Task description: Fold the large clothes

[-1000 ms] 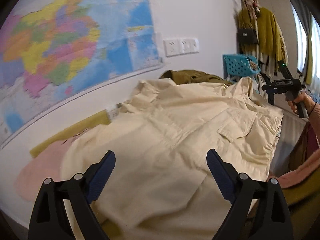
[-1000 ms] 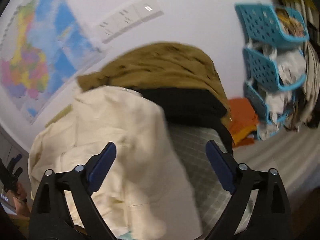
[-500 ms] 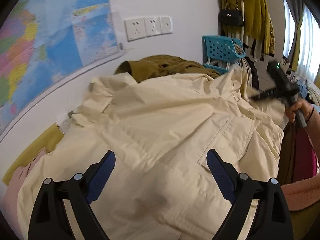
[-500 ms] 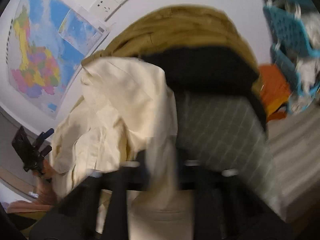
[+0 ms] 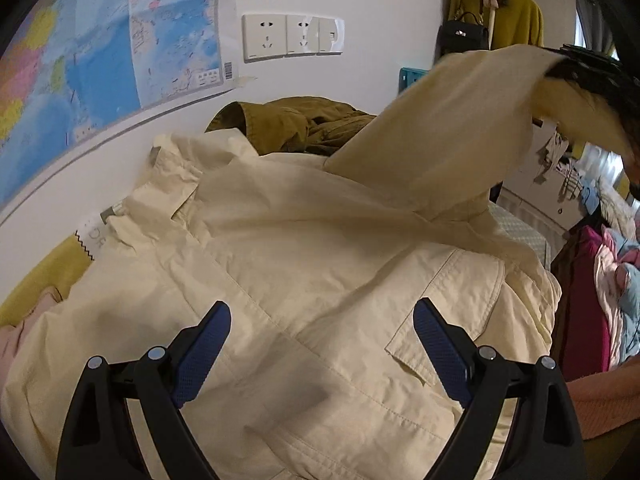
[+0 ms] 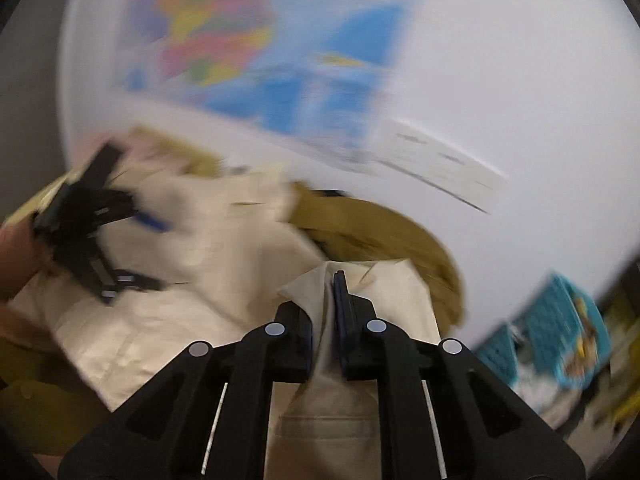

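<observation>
A large cream jacket (image 5: 304, 280) lies spread on the bed, collar toward the wall, chest pocket at the right. My left gripper (image 5: 322, 340) is open and empty just above its front. My right gripper (image 6: 326, 312) is shut on the jacket's cream sleeve (image 6: 320, 292) and holds it up; in the left wrist view the sleeve (image 5: 452, 120) rises up to the right, where the right gripper (image 5: 592, 76) is blurred. The left gripper (image 6: 92, 232) shows blurred at the left of the right wrist view.
An olive garment (image 5: 296, 124) lies behind the jacket by the wall. A map (image 5: 100, 64) and sockets (image 5: 292, 38) are on the wall. Blue baskets (image 6: 560, 332) stand at the right. More clothes (image 5: 612, 272) pile beside the bed.
My right gripper has shut on the sleeve and swung it up and over toward the jacket's middle. My left gripper has moved nearer the collar and stayed open.
</observation>
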{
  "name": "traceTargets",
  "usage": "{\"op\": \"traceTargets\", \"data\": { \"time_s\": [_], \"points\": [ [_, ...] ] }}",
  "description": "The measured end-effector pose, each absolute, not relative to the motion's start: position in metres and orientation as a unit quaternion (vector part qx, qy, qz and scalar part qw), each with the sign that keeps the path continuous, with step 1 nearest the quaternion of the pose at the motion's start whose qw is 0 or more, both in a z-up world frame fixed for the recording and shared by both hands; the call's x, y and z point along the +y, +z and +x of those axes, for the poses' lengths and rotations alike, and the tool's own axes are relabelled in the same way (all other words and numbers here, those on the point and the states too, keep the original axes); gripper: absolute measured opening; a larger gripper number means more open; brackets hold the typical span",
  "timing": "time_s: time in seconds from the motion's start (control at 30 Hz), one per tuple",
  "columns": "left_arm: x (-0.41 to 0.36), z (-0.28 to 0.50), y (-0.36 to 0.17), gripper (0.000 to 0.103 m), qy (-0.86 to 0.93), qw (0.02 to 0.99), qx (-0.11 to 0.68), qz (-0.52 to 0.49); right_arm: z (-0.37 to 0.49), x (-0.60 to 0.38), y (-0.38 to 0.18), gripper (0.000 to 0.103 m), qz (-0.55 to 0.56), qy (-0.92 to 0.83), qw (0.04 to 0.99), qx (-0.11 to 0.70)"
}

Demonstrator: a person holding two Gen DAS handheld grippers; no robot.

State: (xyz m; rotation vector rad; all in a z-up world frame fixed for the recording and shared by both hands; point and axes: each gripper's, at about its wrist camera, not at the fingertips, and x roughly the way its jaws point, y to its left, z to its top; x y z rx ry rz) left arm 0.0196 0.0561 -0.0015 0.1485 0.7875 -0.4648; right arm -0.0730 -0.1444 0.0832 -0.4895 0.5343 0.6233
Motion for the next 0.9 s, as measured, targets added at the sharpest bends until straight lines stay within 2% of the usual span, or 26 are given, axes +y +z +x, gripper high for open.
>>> {"op": "traceTargets", "data": {
  "time_s": [0.03,0.1,0.13,0.17,0.27,0.4,0.53,0.6,0.73,0.83,0.9],
  "points": [
    [0.059,0.019,-0.002,0.089,-0.224,0.895,0.379,0.068,-0.075,-0.127,0.078,0.014,-0.243,0.317,0.878,0.262],
    [0.069,0.016,-0.004,0.089,-0.219,0.898,0.378,0.055,-0.073,-0.095,0.067,0.035,-0.240,0.360,0.856,0.284],
    [0.073,0.015,-0.005,0.089,-0.216,0.899,0.379,0.050,-0.072,-0.081,0.062,0.055,-0.237,0.377,0.845,0.295],
    [0.079,0.012,-0.008,0.089,-0.211,0.899,0.381,0.042,-0.069,-0.069,0.057,0.061,-0.234,0.395,0.832,0.311],
    [0.095,0.005,-0.015,0.089,-0.200,0.898,0.391,0.028,-0.066,-0.058,0.059,0.063,-0.206,0.432,0.817,0.321],
    [0.111,-0.006,-0.016,0.089,-0.199,0.899,0.390,0.013,-0.072,-0.054,0.070,0.079,-0.228,0.400,0.834,0.306],
    [0.113,-0.009,-0.013,0.090,-0.193,0.903,0.383,0.011,-0.080,-0.047,0.068,0.089,-0.296,0.373,0.819,0.320],
    [0.110,-0.010,-0.012,0.090,-0.196,0.904,0.381,0.011,-0.087,-0.046,0.064,0.089,-0.337,0.349,0.819,0.307],
    [0.097,-0.011,-0.007,0.090,-0.211,0.905,0.368,0.010,-0.091,-0.059,0.065,0.089,-0.333,0.347,0.816,0.322],
    [0.076,-0.023,0.002,0.090,-0.250,0.906,0.341,0.024,-0.089,-0.072,0.069,0.094,-0.309,0.343,0.820,0.338],
    [0.056,-0.035,0.007,0.096,-0.307,0.896,0.319,0.036,-0.088,-0.073,0.068,0.094,-0.315,0.332,0.820,0.342]
  ]
}}
